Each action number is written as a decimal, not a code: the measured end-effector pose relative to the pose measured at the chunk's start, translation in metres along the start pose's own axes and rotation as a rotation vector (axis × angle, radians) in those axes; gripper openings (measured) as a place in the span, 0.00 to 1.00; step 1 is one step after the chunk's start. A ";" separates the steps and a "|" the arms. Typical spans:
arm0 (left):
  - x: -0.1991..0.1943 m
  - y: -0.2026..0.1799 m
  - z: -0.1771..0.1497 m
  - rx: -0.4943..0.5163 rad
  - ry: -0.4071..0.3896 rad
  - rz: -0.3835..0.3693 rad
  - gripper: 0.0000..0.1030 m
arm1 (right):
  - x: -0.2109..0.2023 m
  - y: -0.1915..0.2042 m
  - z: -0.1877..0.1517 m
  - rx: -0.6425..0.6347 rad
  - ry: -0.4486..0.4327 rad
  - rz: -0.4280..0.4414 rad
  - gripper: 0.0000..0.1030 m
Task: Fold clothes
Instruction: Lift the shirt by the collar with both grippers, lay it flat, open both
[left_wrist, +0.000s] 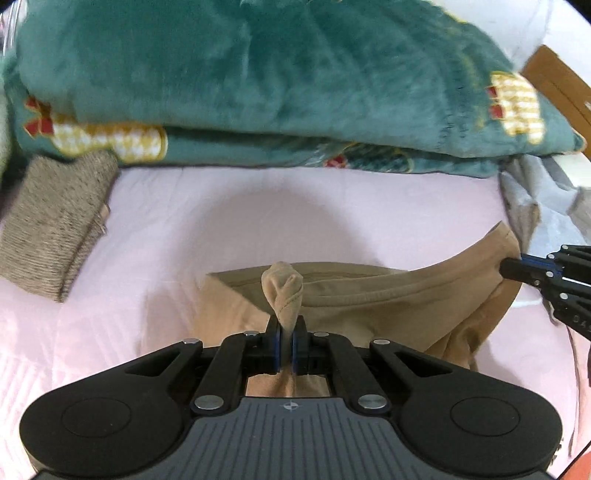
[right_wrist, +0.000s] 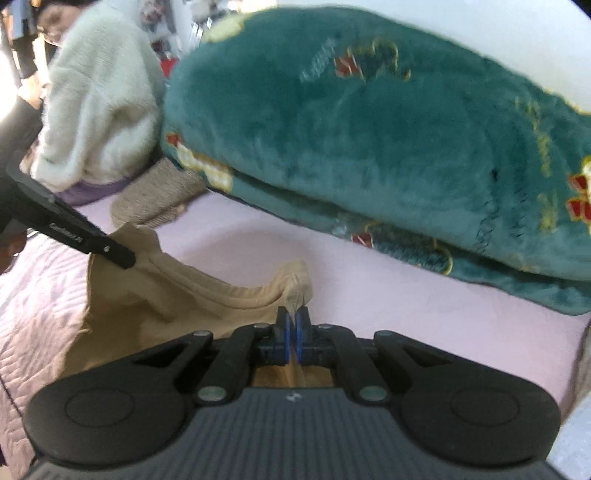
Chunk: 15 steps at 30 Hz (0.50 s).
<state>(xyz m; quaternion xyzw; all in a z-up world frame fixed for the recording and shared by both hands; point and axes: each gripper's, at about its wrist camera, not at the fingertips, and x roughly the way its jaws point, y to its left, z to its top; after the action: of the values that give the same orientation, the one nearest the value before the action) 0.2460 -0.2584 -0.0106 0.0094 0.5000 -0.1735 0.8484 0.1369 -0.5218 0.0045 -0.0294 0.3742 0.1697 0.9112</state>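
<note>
A tan garment (left_wrist: 369, 295) hangs stretched between both grippers above the pink bed sheet (left_wrist: 184, 221). My left gripper (left_wrist: 287, 325) is shut on a bunched corner of its ribbed edge, which sticks up between the pads. The right gripper (left_wrist: 508, 267) shows at the right edge of the left wrist view, pinching the far corner. In the right wrist view my right gripper (right_wrist: 293, 314) is shut on the tan garment (right_wrist: 166, 295) at its edge. The left gripper (right_wrist: 123, 258) reaches in from the left there and holds the other corner.
A large folded teal blanket (left_wrist: 258, 74) with gold and red patterns lies across the back of the bed. A folded grey-brown knit (left_wrist: 55, 221) sits at the left. Grey cloth (left_wrist: 524, 199) is piled at the right. A person in a fluffy white sweater (right_wrist: 96, 99) sits beside the bed.
</note>
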 end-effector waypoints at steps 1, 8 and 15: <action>-0.010 -0.003 -0.007 0.012 -0.008 0.006 0.05 | -0.012 0.006 -0.004 -0.005 -0.010 0.002 0.04; -0.042 -0.015 -0.048 0.062 -0.046 0.055 0.06 | -0.059 0.033 -0.027 -0.011 -0.036 -0.017 0.04; -0.041 -0.005 -0.047 0.068 -0.128 0.136 0.17 | -0.051 0.046 -0.029 -0.016 -0.047 -0.074 0.04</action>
<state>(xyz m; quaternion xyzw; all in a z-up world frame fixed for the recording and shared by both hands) 0.1871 -0.2421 0.0020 0.0608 0.4368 -0.1328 0.8876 0.0684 -0.4988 0.0225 -0.0463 0.3498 0.1396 0.9252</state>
